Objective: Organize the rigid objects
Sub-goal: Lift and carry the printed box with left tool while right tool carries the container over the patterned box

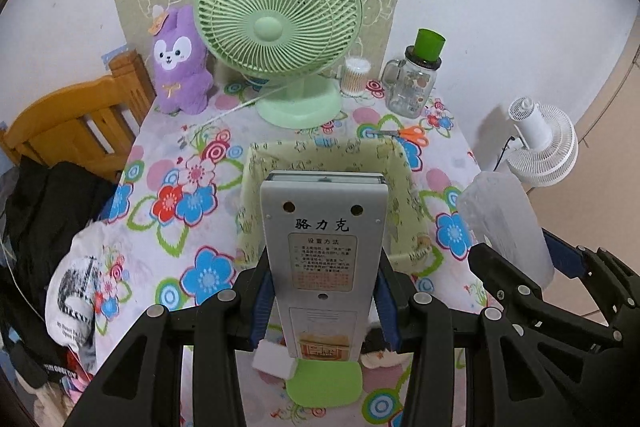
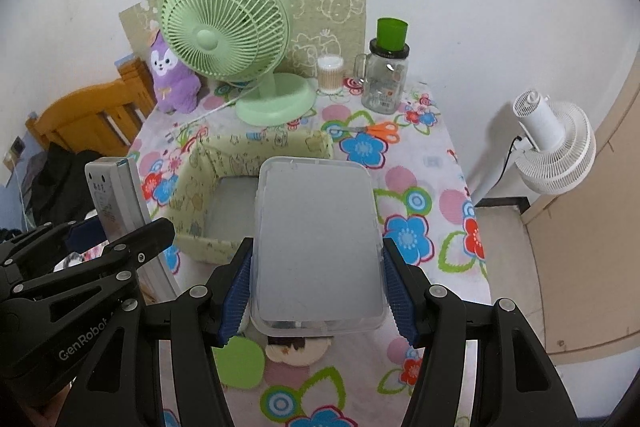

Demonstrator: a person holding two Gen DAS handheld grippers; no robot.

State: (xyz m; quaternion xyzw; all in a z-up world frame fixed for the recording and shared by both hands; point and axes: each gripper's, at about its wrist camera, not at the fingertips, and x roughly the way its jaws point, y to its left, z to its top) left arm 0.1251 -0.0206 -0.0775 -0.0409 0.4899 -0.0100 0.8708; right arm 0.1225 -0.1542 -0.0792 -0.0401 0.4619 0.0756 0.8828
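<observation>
Left wrist view. The left gripper (image 1: pixel 322 291) is clamped on a grey remote control (image 1: pixel 323 247), its blue pads pressing the two long edges. The remote is held back face up, printed label showing, its long axis running straight out along the fingers. It is raised off the bench (image 1: pixel 192 227), and its far end overlaps the near wall of the open fabric storage bin (image 1: pixel 320 149), which lies directly ahead and below. At right, the right gripper (image 1: pixel 516 267) shows from the side with a frosted plastic box (image 1: pixel 500 223) in it. A green desk fan (image 1: pixel 278 27), a purple plush toy (image 1: pixel 180 63), a glass jar with a green cap (image 1: pixel 416 83) and orange scissors (image 1: pixel 408 134) stand beyond the bin.

Right wrist view. The right gripper (image 2: pixel 318 287) holds the frosted plastic box (image 2: pixel 318 247) across its short width, jaws partly spread, pads on both long sides. The box's long axis also runs forward along the fingers. The storage bin (image 2: pixel 256 143) lies ahead and to the left of this gripper; only the box's far left corner overlaps the bin's opening. The left gripper (image 2: pixel 100 255) with the remote control (image 2: pixel 116 199) appears at left, level with the bin's near left corner.

Judgement: both items are carried clear of the bench and neither is yet in the bin. The left hand is better aligned with the opening; the right would need to shift leftward first.
</observation>
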